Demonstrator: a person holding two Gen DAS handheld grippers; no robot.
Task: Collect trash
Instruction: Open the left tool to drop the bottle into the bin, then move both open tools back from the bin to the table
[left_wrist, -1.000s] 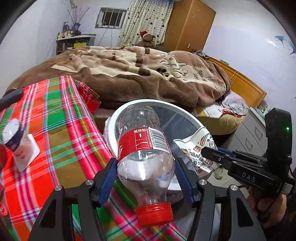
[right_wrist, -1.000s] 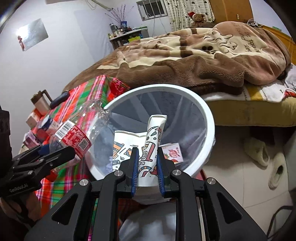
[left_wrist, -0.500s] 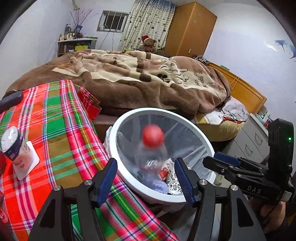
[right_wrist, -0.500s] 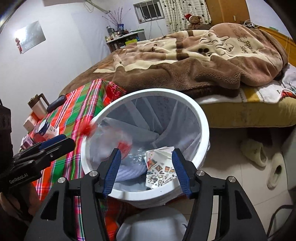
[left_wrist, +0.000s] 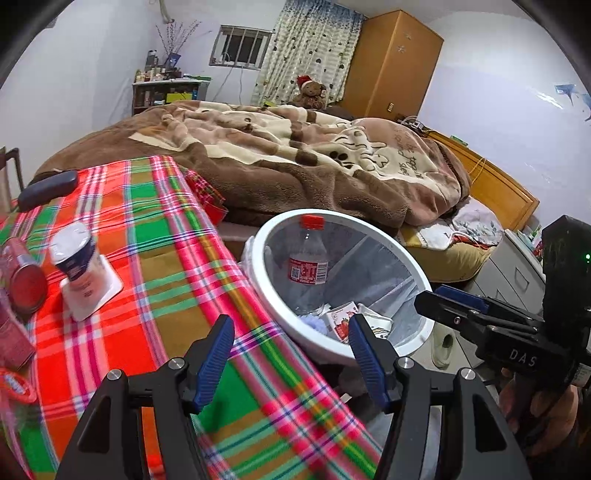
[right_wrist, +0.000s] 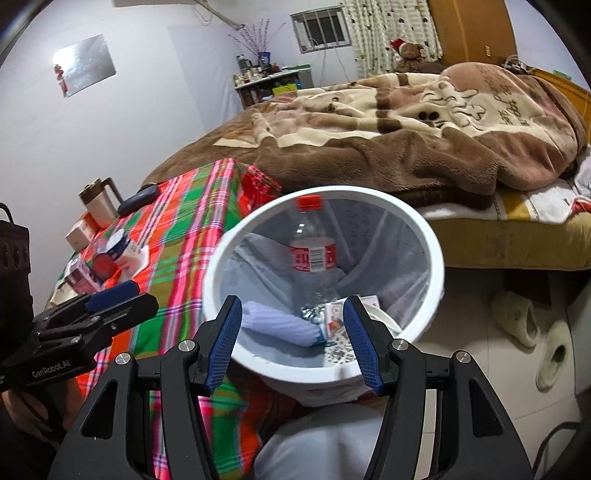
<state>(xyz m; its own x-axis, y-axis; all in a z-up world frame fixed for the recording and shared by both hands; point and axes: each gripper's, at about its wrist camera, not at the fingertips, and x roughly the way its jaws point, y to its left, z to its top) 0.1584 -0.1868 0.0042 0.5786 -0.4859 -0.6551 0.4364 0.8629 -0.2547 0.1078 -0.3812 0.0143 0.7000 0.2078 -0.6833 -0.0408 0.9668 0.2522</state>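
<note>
The clear plastic bottle with a red cap and red label (left_wrist: 308, 258) stands upright inside the round white-rimmed trash bin (left_wrist: 424, 284), leaning on its far wall above crumpled printed paper (left_wrist: 341, 317) at the bottom. Left of the bin, a white-and-blue yogurt cup (left_wrist: 75, 254) sits on a white square coaster (left_wrist: 105, 291) on the red, green and orange plaid tablecloth (left_wrist: 166, 258). The left gripper (left_wrist: 291, 350) hangs wide and empty over the cloth's edge. Further right, the right gripper (right_wrist: 293, 339) is spread wide with nothing between its fingers, over the bin's near rim.
</note>
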